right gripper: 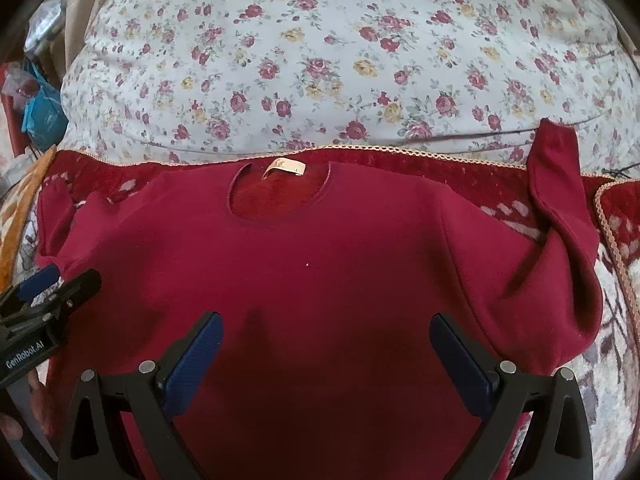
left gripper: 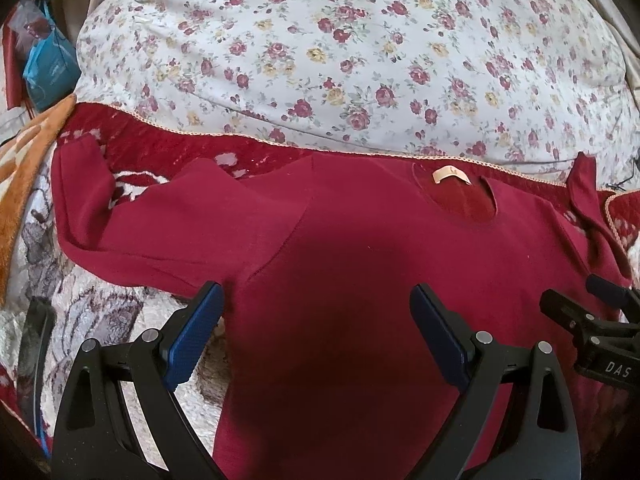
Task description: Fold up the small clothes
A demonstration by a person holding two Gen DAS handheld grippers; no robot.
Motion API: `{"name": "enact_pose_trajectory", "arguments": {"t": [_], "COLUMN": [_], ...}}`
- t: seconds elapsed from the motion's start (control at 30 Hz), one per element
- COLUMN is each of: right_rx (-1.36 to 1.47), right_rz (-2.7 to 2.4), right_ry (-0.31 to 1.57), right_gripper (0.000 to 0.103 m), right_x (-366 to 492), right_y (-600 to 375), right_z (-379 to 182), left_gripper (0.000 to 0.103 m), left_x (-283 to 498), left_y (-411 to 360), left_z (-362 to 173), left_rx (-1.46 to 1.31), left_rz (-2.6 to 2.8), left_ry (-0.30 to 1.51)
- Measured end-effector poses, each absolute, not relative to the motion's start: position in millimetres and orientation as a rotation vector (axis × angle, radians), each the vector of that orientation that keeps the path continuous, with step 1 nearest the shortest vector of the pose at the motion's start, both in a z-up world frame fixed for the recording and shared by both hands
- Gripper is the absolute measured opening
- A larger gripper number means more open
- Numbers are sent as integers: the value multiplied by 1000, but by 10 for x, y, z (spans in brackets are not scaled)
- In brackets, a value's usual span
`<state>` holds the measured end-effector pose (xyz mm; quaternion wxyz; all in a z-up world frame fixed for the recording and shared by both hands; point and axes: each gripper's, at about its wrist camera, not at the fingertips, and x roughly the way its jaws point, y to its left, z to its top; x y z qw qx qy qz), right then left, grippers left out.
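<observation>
On the red patterned blanket (right gripper: 404, 162) lies a dark red sweater (right gripper: 320, 280), spread flat, neckline with its tag (right gripper: 284, 169) toward the floral cushion (right gripper: 320, 60). Left hand-held gripper (left gripper: 316, 336) hovers over the sweater's left side, jaws wide, holding nothing. Right hand-held gripper (right gripper: 326, 356) likewise wide, over the lower body. Right sleeve (right gripper: 560, 200) is bent upward (cuff on the cushion).

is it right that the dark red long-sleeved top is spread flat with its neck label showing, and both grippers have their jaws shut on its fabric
Not quite. The dark red long-sleeved top is spread flat with its cream neck label showing, but the left gripper and right gripper both have their jaws open, holding nothing. Each wrist view shows its own blue pads spread wide.
</observation>
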<state>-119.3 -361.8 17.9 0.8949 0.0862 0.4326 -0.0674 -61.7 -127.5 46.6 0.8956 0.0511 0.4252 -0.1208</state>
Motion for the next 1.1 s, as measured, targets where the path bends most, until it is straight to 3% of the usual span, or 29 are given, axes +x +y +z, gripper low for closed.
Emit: {"name": "enact_pose_trajectory", "arguments": {"t": [1.1], "right_rx": [162], "right_rz": [-149], "right_ry": [934], "right_gripper": [103], "right_x": [-1173], "right_y": [-3599], "right_z": [114], "left_gripper": [94], "left_x": [-628], "left_y": [-1257], "left_z": [467], "left_rx": [123], "left_rz": [-237], "left_ry": [876]}}
